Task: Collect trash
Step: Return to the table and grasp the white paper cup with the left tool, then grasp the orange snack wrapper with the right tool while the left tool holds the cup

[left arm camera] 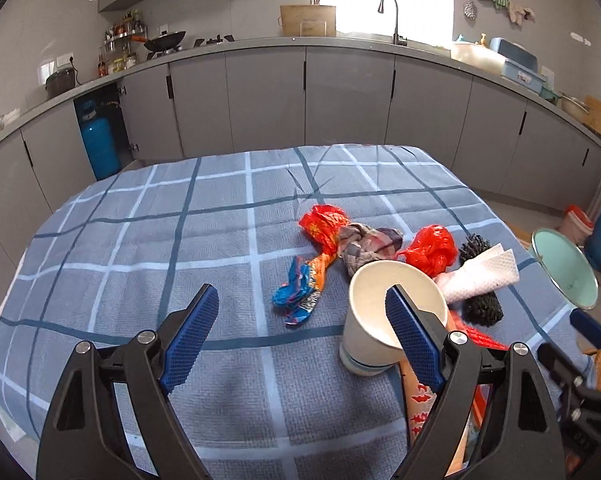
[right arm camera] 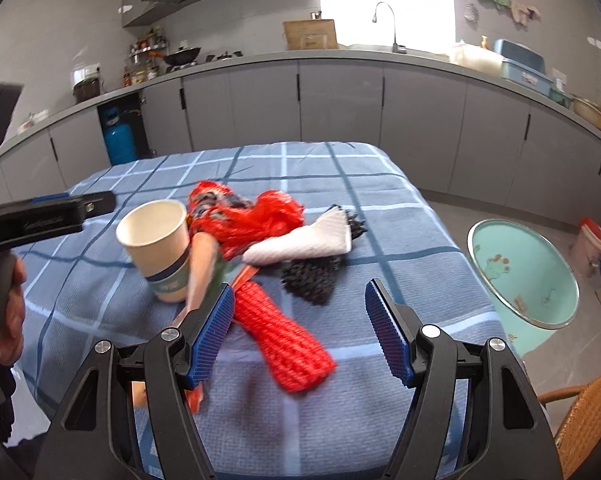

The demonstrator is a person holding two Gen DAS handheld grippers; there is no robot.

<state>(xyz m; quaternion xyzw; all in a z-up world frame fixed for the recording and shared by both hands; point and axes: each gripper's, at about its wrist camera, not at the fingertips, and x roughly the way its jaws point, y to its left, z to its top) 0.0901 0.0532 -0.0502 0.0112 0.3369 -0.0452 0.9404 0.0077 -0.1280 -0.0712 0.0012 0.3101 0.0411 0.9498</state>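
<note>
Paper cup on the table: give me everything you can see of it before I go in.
The paper cup is cream-white card with a blue-green printed band near its base. It stands upright on the checked tablecloth, mouth open, and looks empty as far as its inside shows. It sits at the near edge of the trash pile: a patterned paper wrapper leans against its side, and the red plastic bag lies just behind. The left gripper is open, with one finger in front of the cup; no contact visible.

Your left gripper (left arm camera: 300, 312) and right gripper (right arm camera: 300, 308) look alike: black plastic frames, silver round screws, and blue ridged pads (right arm camera: 388, 332) on the fingers.
</note>
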